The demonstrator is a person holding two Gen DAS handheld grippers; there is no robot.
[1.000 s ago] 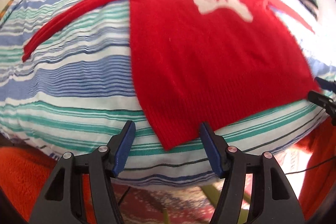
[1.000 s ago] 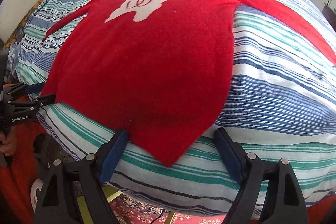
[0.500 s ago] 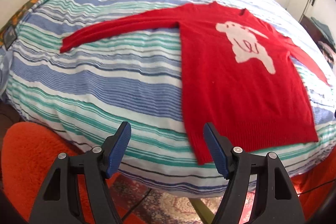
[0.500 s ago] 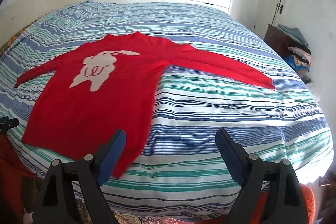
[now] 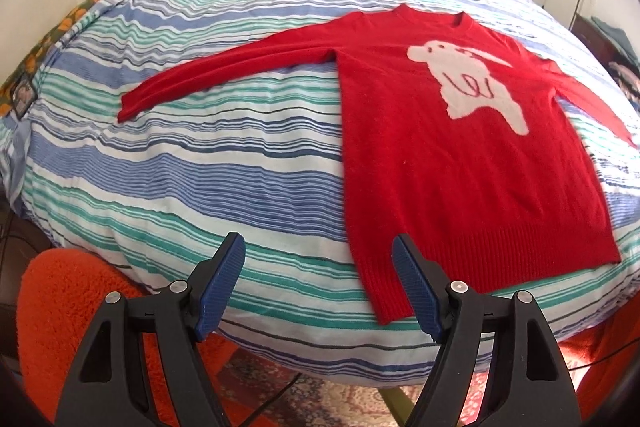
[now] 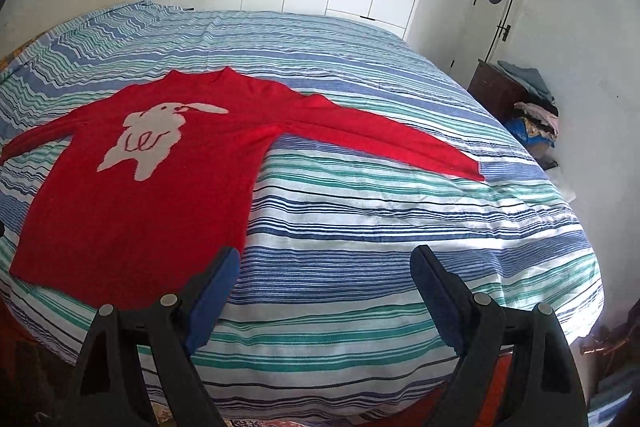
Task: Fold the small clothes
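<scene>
Left wrist: sweater [image 5: 460,163] hem at bed [image 5: 200,187] edge

Lit by strong daylight from the far side, blown out to white above the striped bedspread [image 5: 200,155] in the left wrist view. Softer and evener in the right wrist view. Bent hard by fisheye, with dark vignetted corners. Slightly soft on the red sweater [image 5: 460,167].

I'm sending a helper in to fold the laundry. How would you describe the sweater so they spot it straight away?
Look at the big bed with the blue, green and white striped bedspread. Near its foot edge lies a red sweater, spread flat with both long sleeves stretched outward. It is the only garment on the bed, and its chest carries a white rabbit-like figure.
</scene>
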